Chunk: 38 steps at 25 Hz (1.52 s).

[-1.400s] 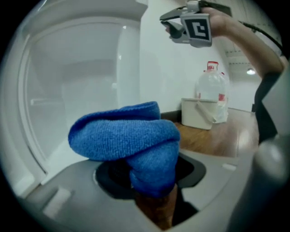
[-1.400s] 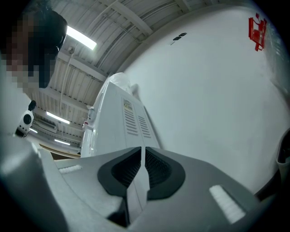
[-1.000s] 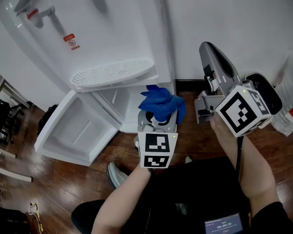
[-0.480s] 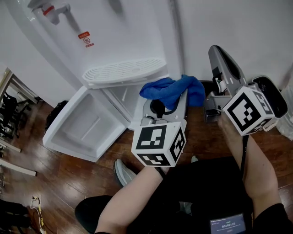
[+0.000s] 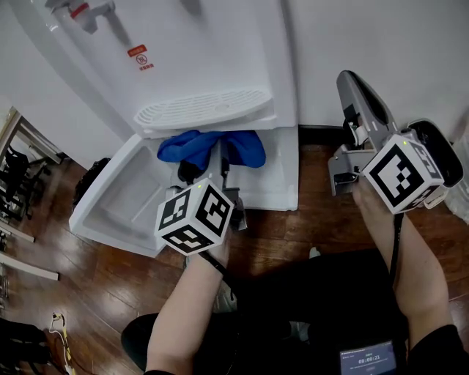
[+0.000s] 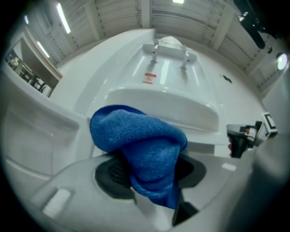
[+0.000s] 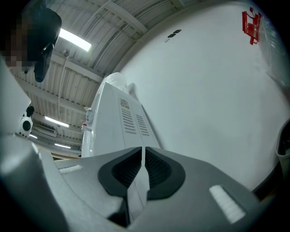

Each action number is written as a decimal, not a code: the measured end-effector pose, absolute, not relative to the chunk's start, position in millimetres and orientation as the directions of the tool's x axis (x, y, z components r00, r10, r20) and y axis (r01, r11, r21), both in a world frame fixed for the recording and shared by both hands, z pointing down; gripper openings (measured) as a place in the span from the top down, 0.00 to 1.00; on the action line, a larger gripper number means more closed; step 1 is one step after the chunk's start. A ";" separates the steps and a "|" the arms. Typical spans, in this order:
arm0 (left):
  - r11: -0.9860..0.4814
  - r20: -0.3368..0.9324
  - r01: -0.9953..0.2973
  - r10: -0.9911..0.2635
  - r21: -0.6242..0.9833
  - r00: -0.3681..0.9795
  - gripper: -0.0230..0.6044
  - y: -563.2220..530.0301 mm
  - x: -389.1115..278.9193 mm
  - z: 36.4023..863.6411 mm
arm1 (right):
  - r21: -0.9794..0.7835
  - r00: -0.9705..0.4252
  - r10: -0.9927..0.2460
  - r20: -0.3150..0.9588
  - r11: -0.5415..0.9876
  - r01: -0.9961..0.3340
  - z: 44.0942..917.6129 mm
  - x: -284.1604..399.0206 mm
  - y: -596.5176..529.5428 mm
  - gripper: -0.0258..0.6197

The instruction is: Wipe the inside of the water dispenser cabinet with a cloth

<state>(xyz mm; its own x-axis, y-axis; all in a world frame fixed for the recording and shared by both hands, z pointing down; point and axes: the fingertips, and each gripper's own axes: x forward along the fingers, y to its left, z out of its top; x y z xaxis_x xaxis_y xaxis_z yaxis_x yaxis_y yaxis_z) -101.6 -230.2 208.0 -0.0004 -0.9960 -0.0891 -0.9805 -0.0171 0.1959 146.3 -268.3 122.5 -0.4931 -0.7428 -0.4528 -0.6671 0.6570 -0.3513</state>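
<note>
The white water dispenser (image 5: 220, 58) stands against the wall with its lower cabinet (image 5: 271, 172) open. My left gripper (image 5: 209, 157) is shut on a bunched blue cloth (image 5: 211, 146), which sits at the cabinet mouth just under the drip tray (image 5: 198, 110). In the left gripper view the blue cloth (image 6: 140, 149) bulges out between the dark pads (image 6: 113, 174) and faces the dispenser front (image 6: 167, 95). My right gripper (image 5: 352, 80) hangs to the right of the dispenser, shut and empty. In the right gripper view its pads (image 7: 156, 170) meet, and the dispenser's vented side (image 7: 127, 122) lies beyond.
The cabinet door (image 5: 110, 201) lies swung open to the left over the wooden floor (image 5: 88, 293). Taps (image 5: 80, 11) project at the top. A white wall (image 5: 381, 44) runs behind. Chair legs (image 5: 15, 176) stand at far left. A small screen (image 5: 366, 359) sits on my lap.
My left gripper has swung left and rolled, carrying the blue cloth from the dispenser's right side to the cabinet mouth under the drip tray. The right gripper has stayed put.
</note>
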 end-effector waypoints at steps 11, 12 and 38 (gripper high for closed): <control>0.277 -0.078 -0.960 -0.957 0.043 -0.280 0.62 -207.8 -199.5 207.6 | -0.348 -0.515 -0.731 -0.447 0.673 -0.653 122.0 139.3 -264.9 0.93; 0.263 -0.068 -0.965 -0.962 0.012 -0.263 0.62 -209.9 -195.0 212.9 | -0.348 -0.517 -0.731 -0.445 0.673 -0.653 122.3 138.8 -264.8 0.93; -0.048 0.557 -0.982 -0.828 -0.180 -0.062 0.62 -390.4 -133.0 470.9 | -0.384 -0.551 -0.760 -0.345 0.650 -0.656 150.7 130.7 -286.5 0.94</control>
